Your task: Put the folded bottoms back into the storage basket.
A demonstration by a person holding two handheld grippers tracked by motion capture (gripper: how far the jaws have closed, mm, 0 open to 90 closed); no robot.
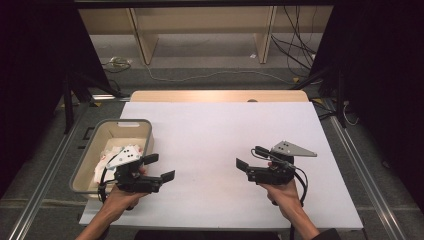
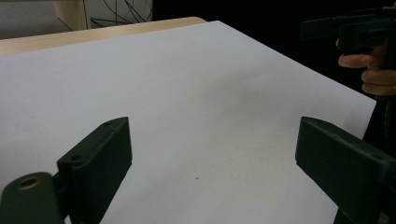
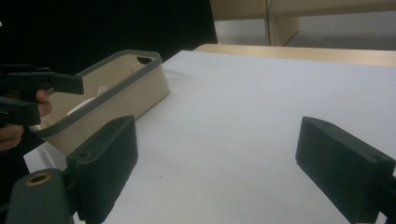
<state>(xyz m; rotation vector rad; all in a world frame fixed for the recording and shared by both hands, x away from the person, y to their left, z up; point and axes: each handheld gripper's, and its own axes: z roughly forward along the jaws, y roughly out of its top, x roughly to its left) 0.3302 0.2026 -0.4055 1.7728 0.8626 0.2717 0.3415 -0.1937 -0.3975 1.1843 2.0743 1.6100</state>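
A person holds my two grippers low over a white table top [image 1: 215, 130], pointing toward each other. My left gripper [image 1: 159, 167] hovers at the left, beside a beige bin [image 1: 115, 131]. Its jaws stand wide apart with nothing between them; in the left gripper view this gripper [image 2: 212, 158] has only bare white surface ahead. My right gripper [image 1: 250, 156] is at the right, also open and empty, as the right gripper view [image 3: 215, 158] shows. Neither gripper touches anything.
The beige bin [image 3: 116, 93] has a grey rim and holds white items [image 1: 107, 160]; it sits at the table's left edge. A wooden strip [image 1: 220, 95] runs along the far edge. Beyond it, cables [image 1: 210, 76] lie on the floor under wooden shelving [image 1: 200, 25].
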